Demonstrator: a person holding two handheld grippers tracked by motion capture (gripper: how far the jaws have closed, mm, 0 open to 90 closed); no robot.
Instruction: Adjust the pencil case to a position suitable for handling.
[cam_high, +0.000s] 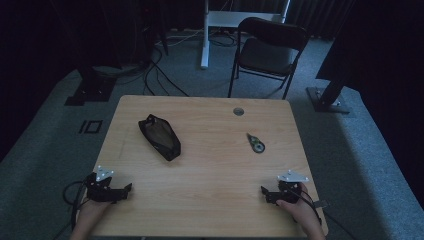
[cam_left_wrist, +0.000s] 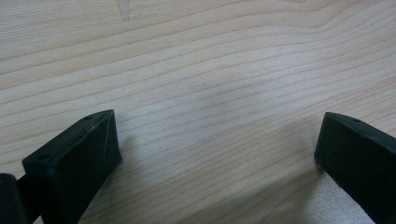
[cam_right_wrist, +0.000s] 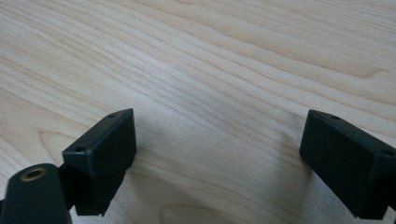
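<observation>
A black zip pouch (cam_high: 159, 136) lies slanted on the wooden table (cam_high: 210, 165), left of centre. A small tool with a round dark head (cam_high: 256, 143) rests right of centre. My left gripper (cam_high: 127, 189) sits near the table's front left corner, held by a hand, pointing right. Its jaws stand wide apart over bare wood in the left gripper view (cam_left_wrist: 217, 140), nothing between them. My right gripper (cam_high: 263, 192) rests near the front right corner, pointing left. It is open too, with only wood grain between its jaws (cam_right_wrist: 219, 140).
A round cable hole (cam_high: 238, 111) sits near the table's far edge. Behind the table stand a black folding chair (cam_high: 270, 50), a white desk leg (cam_high: 204, 35), dark stands and loose cables on the grey carpet.
</observation>
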